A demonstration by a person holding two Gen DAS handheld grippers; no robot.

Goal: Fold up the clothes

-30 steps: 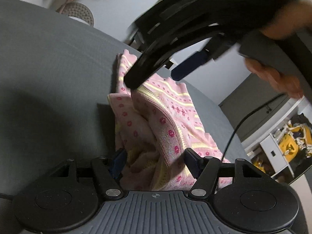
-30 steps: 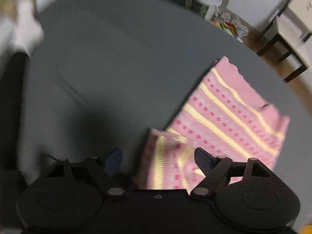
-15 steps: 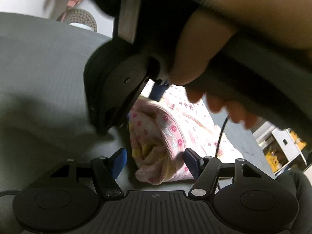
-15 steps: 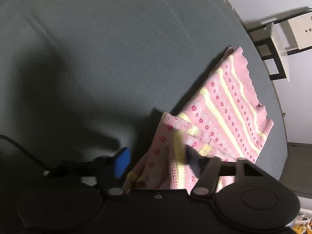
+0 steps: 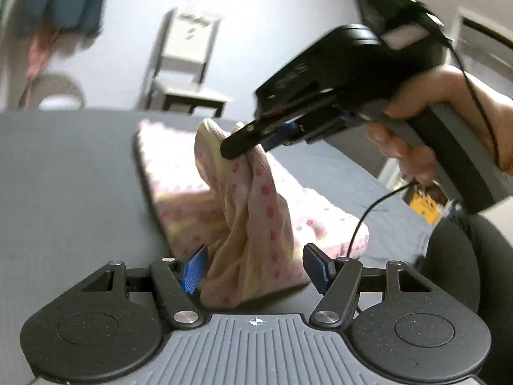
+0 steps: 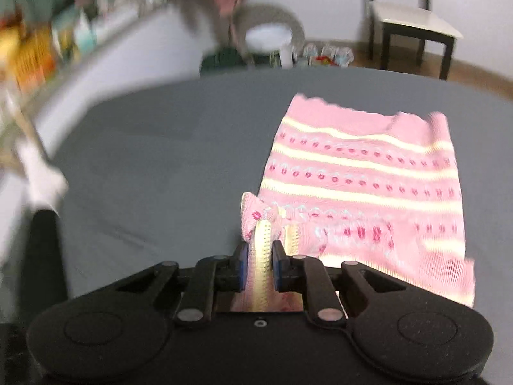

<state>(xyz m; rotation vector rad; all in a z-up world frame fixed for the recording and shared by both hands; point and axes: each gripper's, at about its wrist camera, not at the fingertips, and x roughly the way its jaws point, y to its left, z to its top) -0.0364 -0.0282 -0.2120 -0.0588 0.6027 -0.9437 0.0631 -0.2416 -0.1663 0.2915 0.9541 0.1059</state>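
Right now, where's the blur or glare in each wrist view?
Left wrist view: background smeared, pink knit garment overexposed at its far end. Right wrist view: left side and top streaked by motion blur; right gripper and the cloth it clamps stay readable.

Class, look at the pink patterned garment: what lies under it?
The pink garment lies on a grey surface, bare around it. The part beneath the cloth is covered. One corner is lifted, pinched in the right gripper.

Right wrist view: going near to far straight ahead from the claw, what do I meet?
Right claw shut on a bunched edge of the pink knit garment → the garment's flat striped body on the grey surface → its scalloped far edge → bare grey surface → the white chair by the wall.
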